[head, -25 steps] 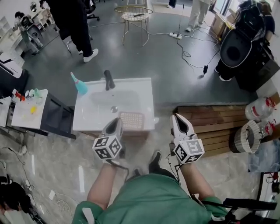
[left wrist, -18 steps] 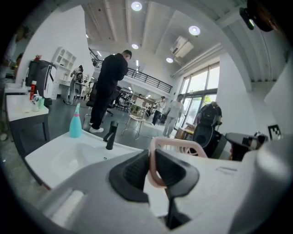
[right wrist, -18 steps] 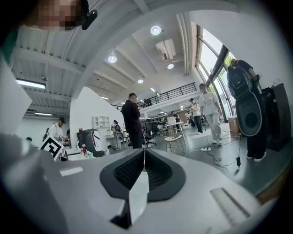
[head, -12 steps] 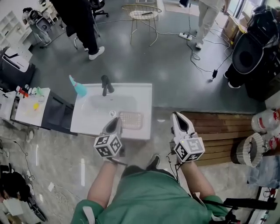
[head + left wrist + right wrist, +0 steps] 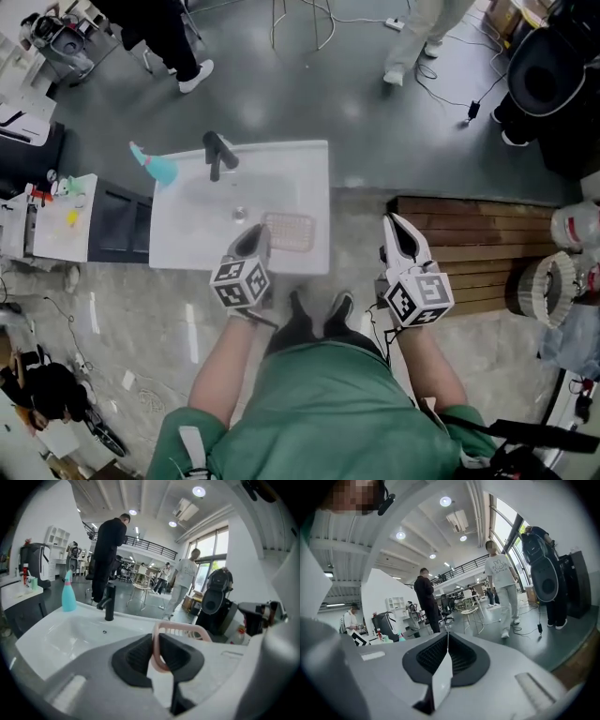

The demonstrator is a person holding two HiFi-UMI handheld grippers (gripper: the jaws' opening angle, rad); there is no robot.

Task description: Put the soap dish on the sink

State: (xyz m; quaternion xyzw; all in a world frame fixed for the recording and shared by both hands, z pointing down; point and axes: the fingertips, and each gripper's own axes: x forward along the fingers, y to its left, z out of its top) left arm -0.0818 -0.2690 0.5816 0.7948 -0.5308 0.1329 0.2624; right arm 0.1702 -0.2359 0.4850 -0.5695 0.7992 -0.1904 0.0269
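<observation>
A pink slatted soap dish [image 5: 290,232] sits at the near right part of the white sink [image 5: 309,159]. My left gripper [image 5: 257,240] is shut on the dish's near rim; in the left gripper view the pink rim [image 5: 180,630] is pinched between the dark pads. The right gripper [image 5: 398,232] is shut with nothing in it and hangs to the right of the sink, over the floor by the wooden platform. A black faucet [image 5: 216,153] stands at the sink's far edge.
A teal spray bottle [image 5: 155,165] lies at the sink's far left corner. A dark cabinet [image 5: 122,222] and a white side table [image 5: 61,217] stand left of the sink. A wooden platform [image 5: 469,246] lies to the right. People stand beyond the sink.
The view has shifted closer over the sink. My left gripper has moved forward with the soap dish over the sink's near right part. The right gripper has kept its place.
</observation>
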